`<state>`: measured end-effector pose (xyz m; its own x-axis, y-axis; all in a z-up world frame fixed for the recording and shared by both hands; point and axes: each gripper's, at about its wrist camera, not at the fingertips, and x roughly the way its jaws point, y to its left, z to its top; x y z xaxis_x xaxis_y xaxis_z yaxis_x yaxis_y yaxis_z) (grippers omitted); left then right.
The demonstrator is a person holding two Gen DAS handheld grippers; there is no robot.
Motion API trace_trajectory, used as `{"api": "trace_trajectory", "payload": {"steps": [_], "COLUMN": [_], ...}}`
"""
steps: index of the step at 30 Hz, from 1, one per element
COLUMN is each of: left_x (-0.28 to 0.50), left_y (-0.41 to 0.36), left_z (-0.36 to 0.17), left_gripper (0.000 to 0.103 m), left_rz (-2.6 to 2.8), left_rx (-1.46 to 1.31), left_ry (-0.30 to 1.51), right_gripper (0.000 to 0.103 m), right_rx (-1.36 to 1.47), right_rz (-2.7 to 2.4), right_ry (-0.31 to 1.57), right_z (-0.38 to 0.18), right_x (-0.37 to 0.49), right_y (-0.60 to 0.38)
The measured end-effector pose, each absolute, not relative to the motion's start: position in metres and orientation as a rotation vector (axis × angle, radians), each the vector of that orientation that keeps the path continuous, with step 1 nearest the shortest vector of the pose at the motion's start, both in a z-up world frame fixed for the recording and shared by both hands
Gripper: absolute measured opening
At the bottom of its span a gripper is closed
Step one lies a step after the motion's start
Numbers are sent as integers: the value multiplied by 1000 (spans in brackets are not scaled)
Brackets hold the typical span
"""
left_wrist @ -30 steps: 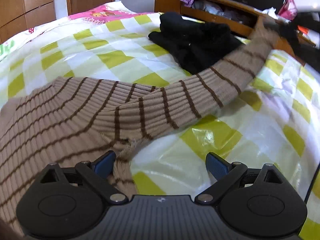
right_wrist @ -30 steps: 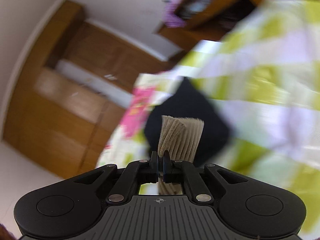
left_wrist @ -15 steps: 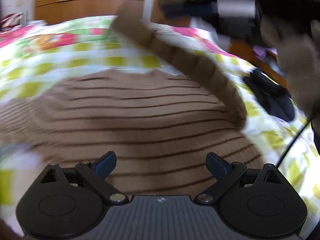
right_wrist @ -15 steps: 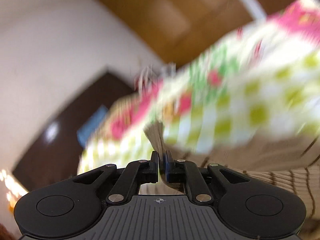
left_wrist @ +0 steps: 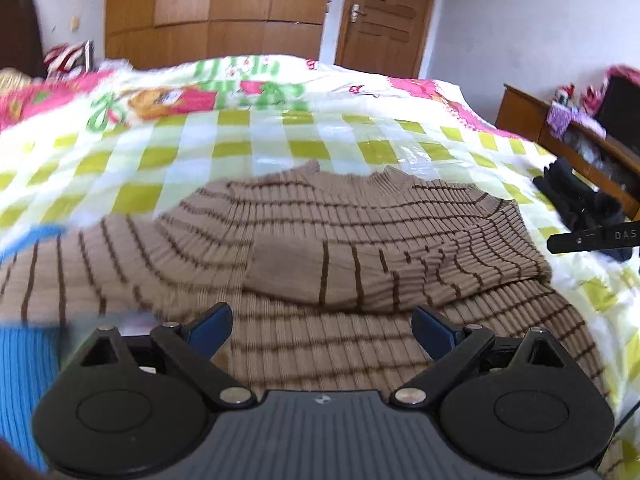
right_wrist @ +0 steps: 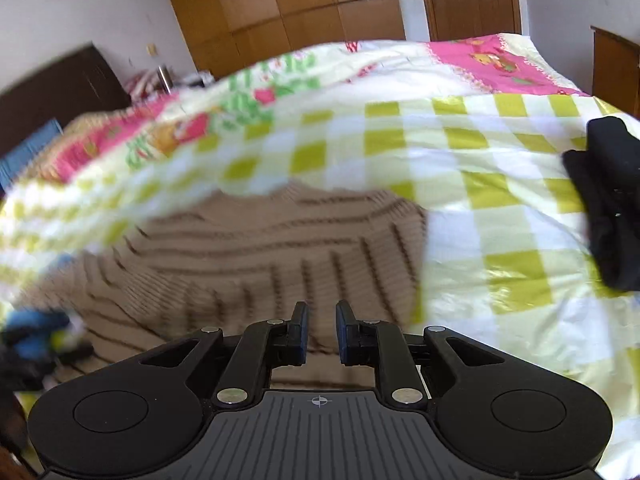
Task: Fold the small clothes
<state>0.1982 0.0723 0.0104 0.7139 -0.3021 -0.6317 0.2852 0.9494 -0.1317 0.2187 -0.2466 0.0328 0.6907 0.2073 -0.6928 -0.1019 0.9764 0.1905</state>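
Observation:
A tan knit sweater with thin brown stripes lies flat on the checked bedspread, neck towards the far side. Its right sleeve is folded across the chest. My left gripper is wide open and empty, low over the sweater's lower body. The sweater also shows, blurred, in the right wrist view. My right gripper is over its right part, fingers a small gap apart with nothing between them. A part of the right gripper shows at the right edge of the left wrist view.
A pile of black clothes lies on the bed to the right; it also shows in the right wrist view. Something blue lies at the sweater's left. A wooden shelf unit stands beyond the bed on the right, wardrobes behind.
My right gripper carried the sleeve across the sweater, let it go and opened slightly. The sleeve now lies folded on the chest. My left gripper swung round to face the sweater from its hem.

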Motion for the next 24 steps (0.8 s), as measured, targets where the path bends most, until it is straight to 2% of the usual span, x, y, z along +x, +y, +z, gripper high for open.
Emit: {"api": "trace_trajectory", "payload": {"steps": [4,10,15,17,19,21,24], "left_x": [222,246,272,277,280,284,291], "left_y": [66,66,65,62,58,59,63], "left_z": [13,13,-1,-10,-16,-17,-14], "left_gripper": [103,103,103,85,73,66,56], "left_rz": [-311,-334,-373,-367,-351,-372,-376], "left_rx": [65,182,187,225,270,241,185], "left_ry": [691,678,756,795,825,848,879], "right_gripper": [17,26,26,26,26,25,13], "right_rx": [83,-320,-520,-549,-577,-590,-598], "right_rz": [232,484,595,613,625,625,617], "right_ry": [759,760,843,867,867,883,880], "right_z": [28,29,7,2,-1,-2,0], "right_x": [239,279,300,300,296,293,290], "right_y": [-248,-207,-189,-188,-189,-189,-189]}}
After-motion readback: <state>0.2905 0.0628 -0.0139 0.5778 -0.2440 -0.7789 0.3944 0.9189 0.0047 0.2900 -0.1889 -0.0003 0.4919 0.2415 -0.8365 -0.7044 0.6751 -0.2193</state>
